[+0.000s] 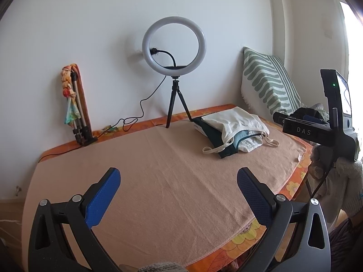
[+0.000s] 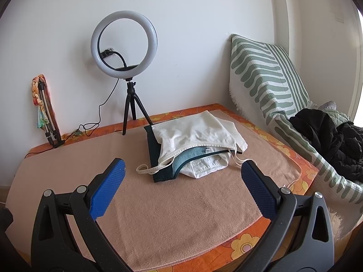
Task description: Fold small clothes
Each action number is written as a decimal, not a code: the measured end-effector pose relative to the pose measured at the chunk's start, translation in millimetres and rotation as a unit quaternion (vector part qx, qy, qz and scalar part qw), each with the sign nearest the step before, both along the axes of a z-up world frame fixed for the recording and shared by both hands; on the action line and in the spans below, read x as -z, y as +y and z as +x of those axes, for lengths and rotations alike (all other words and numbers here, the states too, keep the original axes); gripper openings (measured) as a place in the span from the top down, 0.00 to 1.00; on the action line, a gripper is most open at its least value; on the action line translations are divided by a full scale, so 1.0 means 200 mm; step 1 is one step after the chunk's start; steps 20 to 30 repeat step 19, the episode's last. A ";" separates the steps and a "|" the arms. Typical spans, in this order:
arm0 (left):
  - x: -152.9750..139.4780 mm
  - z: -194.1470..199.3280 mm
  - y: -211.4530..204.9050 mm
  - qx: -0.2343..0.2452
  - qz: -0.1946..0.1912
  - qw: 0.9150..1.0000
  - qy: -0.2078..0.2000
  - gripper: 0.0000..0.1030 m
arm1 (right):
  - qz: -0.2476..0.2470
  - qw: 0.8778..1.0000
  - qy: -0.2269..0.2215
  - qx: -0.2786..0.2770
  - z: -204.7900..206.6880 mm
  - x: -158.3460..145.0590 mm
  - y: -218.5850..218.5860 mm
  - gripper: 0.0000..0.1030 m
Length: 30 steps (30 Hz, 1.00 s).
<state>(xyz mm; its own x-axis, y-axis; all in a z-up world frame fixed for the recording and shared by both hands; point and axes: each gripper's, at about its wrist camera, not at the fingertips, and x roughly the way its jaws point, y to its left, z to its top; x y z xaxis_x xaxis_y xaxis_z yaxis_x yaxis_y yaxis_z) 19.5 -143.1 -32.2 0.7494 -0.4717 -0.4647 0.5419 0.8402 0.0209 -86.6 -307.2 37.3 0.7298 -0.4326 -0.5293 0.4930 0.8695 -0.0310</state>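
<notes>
Both my left gripper (image 1: 178, 192) and right gripper (image 2: 183, 185) hover open and empty over the towel (image 2: 181, 215), while stacked small clothes (image 2: 192, 145) near its far edge could be folded or waiting.

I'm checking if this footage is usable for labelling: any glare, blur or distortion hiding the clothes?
Left wrist view: window blown out at the right edge, strong fisheye bending, clothes pile sharp and evenly lit. Right wrist view: softer glare at the far right, dark corner vignette, pile crisp between the open fingers; ring light causes no flare.
</notes>
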 end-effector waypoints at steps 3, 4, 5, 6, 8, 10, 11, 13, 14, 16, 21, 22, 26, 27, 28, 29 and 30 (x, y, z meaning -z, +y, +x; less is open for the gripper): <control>0.00 0.00 0.00 0.000 0.000 1.000 0.000 0.01 | 0.000 1.000 0.000 -0.001 0.00 0.00 -0.01 0.00; 0.00 0.00 0.00 0.000 0.000 1.000 0.000 0.01 | 0.001 1.000 0.000 -0.002 0.01 0.00 -0.01 0.00; 0.00 0.00 0.00 -0.001 0.000 1.000 -0.001 0.01 | 0.000 1.000 0.000 -0.003 0.01 0.00 -0.01 0.00; 0.00 0.00 0.00 -0.001 0.000 1.000 -0.002 0.01 | 0.000 1.000 0.000 -0.002 0.01 0.00 -0.01 0.00; 0.00 -0.01 0.00 -0.001 0.001 1.000 -0.007 0.01 | 0.000 1.000 0.001 -0.002 0.00 0.00 0.00 0.00; 0.00 -0.02 0.00 -0.002 0.003 1.000 -0.016 0.01 | 0.001 1.000 0.001 -0.002 0.00 0.00 0.00 0.00; 0.00 -0.03 0.00 -0.002 0.003 1.000 -0.018 0.01 | 0.000 1.000 0.001 -0.002 0.00 0.00 0.00 0.00; 0.00 -0.03 0.00 0.002 0.001 1.000 -0.019 0.01 | 0.001 1.000 0.001 -0.003 0.00 0.00 0.00 0.00; 0.00 -0.03 0.00 0.003 0.000 1.000 -0.022 0.01 | 0.002 1.000 0.001 -0.003 0.00 0.00 0.00 0.00; 0.00 -0.04 0.01 0.004 -0.004 1.000 -0.024 0.01 | 0.001 1.000 0.001 -0.002 0.00 0.00 0.00 0.00; 0.01 -0.04 0.01 0.004 -0.002 1.000 -0.020 0.01 | 0.001 1.000 0.001 -0.002 0.00 0.00 0.00 0.00; 0.01 -0.04 0.01 0.004 -0.002 1.000 -0.020 0.01 | 0.001 1.000 0.001 -0.002 0.00 0.00 0.00 0.00; 0.01 -0.04 0.01 0.004 -0.002 1.000 -0.020 0.01 | 0.001 1.000 0.001 -0.002 0.00 0.00 0.00 0.00; 0.01 -0.04 0.01 0.004 -0.002 1.000 -0.020 0.01 | 0.001 1.000 0.001 -0.002 0.00 0.00 0.00 0.00; 0.01 -0.04 0.01 0.004 -0.002 1.000 -0.020 0.01 | 0.001 1.000 0.001 -0.002 0.00 0.00 0.00 0.00; 0.01 -0.04 0.01 0.004 -0.002 1.000 -0.020 0.01 | 0.001 1.000 0.001 -0.002 0.00 0.00 0.00 0.00; 0.01 -0.04 0.01 0.004 -0.002 1.000 -0.020 0.01 | 0.001 1.000 0.001 -0.002 0.00 0.00 0.00 0.00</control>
